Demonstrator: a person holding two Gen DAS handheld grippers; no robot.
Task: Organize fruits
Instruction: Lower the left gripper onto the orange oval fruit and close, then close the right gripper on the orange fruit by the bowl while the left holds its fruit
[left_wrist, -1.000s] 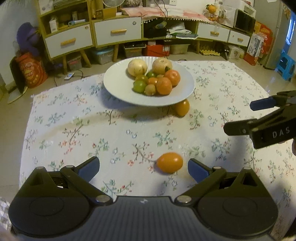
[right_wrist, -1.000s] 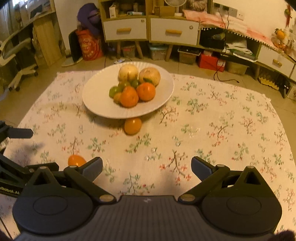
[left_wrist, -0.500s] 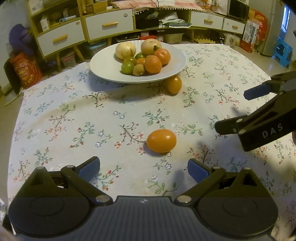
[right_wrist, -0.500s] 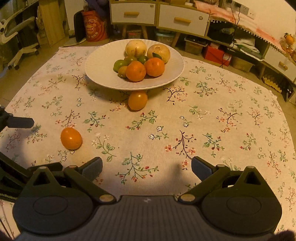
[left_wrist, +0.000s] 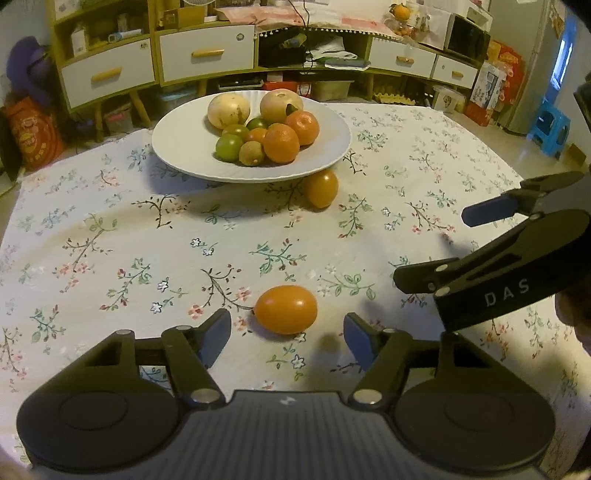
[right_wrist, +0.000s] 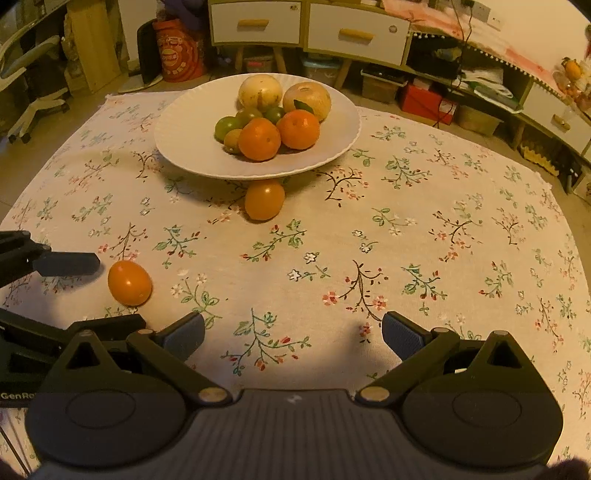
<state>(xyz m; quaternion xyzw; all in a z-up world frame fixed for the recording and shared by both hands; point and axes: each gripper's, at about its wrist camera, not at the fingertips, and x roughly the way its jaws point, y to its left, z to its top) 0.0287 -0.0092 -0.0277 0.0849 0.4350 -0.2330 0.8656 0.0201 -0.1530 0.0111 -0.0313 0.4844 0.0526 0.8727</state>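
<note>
A white plate (left_wrist: 177, 147) (right_wrist: 177, 147) holds several fruits: two pale round ones, oranges and small green ones. One orange fruit (left_wrist: 320, 187) (right_wrist: 264, 199) lies on the cloth, tucked under the plate's near rim. Another orange fruit (left_wrist: 286, 309) (right_wrist: 129, 283) lies on the cloth just ahead of my left gripper (left_wrist: 287, 338), between its open fingers, untouched. My right gripper (right_wrist: 293, 334) is open and empty over bare cloth; it shows in the left wrist view (left_wrist: 439, 247). The left gripper shows in the right wrist view (right_wrist: 103, 291), around the near fruit.
The floral tablecloth (left_wrist: 110, 236) covers a low table. Cabinets with drawers (left_wrist: 207, 55) and clutter stand behind it. A blue stool (left_wrist: 552, 129) is at the far right, and an office chair (right_wrist: 33, 96) is at the far left.
My left gripper has moved forward and down, so the near orange fruit now sits between its fingertips. My right gripper has moved closer to the table and plate.
</note>
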